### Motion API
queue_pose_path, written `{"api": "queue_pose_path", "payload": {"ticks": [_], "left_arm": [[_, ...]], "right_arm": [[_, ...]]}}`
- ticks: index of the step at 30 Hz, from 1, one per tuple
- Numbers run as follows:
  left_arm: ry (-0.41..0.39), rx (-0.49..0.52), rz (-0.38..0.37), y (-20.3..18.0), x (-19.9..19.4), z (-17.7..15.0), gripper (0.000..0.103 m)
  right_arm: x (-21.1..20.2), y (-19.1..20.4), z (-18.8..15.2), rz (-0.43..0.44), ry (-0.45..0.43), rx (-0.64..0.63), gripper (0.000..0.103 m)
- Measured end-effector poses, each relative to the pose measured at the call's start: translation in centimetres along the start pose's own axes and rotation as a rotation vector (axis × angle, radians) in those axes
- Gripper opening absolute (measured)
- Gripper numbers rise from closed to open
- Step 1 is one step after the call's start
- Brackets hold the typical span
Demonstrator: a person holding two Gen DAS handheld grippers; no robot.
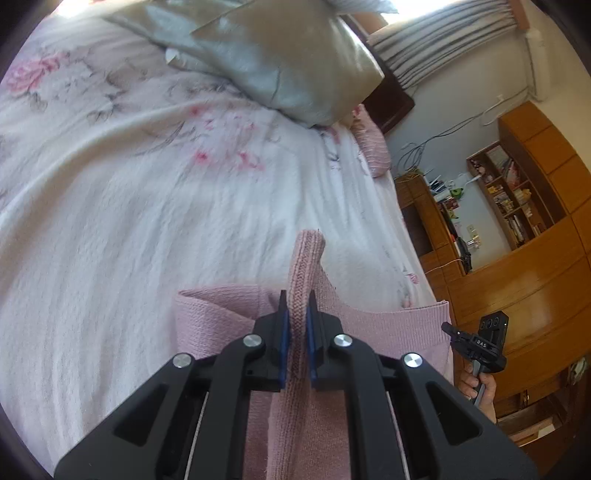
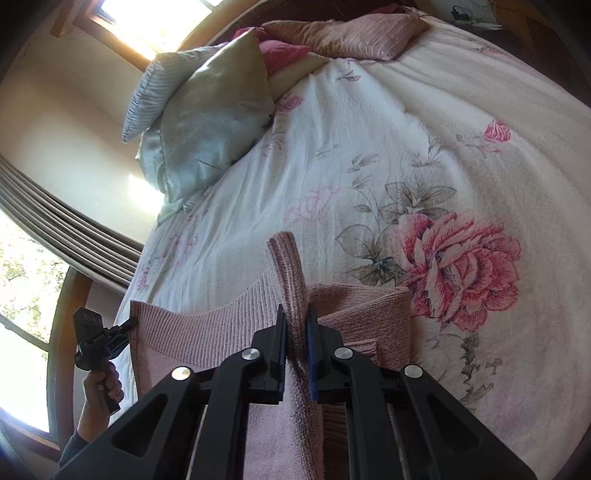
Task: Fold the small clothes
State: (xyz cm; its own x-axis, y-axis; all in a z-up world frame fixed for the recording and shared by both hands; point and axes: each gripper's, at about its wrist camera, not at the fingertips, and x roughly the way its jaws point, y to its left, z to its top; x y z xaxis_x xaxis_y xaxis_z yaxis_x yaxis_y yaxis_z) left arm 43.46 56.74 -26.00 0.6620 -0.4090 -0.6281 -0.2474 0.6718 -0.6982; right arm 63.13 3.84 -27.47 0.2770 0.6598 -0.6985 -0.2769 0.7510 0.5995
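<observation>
A pink knitted garment (image 1: 369,325) hangs stretched between both grippers above the bed. My left gripper (image 1: 297,301) is shut on one ribbed corner of it, which pokes up between the blue pads. My right gripper (image 2: 295,314) is shut on the opposite corner of the pink knitted garment (image 2: 207,332) in the same way. In the left wrist view the right gripper (image 1: 448,326) shows at the garment's far edge, held by a hand. From the right wrist camera, the left gripper (image 2: 131,323) appears at the other edge. The lower part of the garment is hidden under the gripper bodies.
The bed carries a white bedspread (image 2: 369,147) with pink roses. Silver-grey pillows (image 1: 280,62) and a pink cushion (image 2: 351,33) lie at its head. Wooden cabinets and shelves (image 1: 524,221) stand beyond the bed's edge. Curtains (image 2: 66,221) and a window lie on the other side.
</observation>
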Motion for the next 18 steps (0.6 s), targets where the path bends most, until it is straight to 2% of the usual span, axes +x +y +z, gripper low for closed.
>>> {"api": "queue_pose_path", "payload": {"ticks": [3, 9, 11, 13, 16, 18], "left_arm": [[0.029, -0.046, 0.029, 1.7, 1.5, 0.1, 0.006], [0.049, -0.061, 0.031, 2.7, 2.1, 0.2, 0.006], [0.067, -0.063, 0.027, 2.7, 1.9, 0.0, 0.008], [0.033, -0.051, 0.035, 2.4, 0.7, -0.4, 0.018], [-0.035, -0.035, 0.022, 1.6, -2.2, -1.2, 0.029], [-0.071, -0.020, -0.023, 0.8, -4.1, -2.2, 0.030]], "right_arm": [[1.6, -1.4, 0.1, -0.037, 0.022, 0.033, 0.009], [2.5, -2.7, 0.1, -0.042, 0.031, 0.061, 0.009], [3.0, -2.8, -0.1, -0.021, 0.067, 0.073, 0.010], [2.1, -2.9, -0.5, -0.023, 0.046, 0.089, 0.020], [0.0, -2.9, -1.8, 0.013, 0.016, 0.093, 0.025], [-1.1, -2.9, -3.1, 0.027, 0.014, 0.090, 0.029]]}}
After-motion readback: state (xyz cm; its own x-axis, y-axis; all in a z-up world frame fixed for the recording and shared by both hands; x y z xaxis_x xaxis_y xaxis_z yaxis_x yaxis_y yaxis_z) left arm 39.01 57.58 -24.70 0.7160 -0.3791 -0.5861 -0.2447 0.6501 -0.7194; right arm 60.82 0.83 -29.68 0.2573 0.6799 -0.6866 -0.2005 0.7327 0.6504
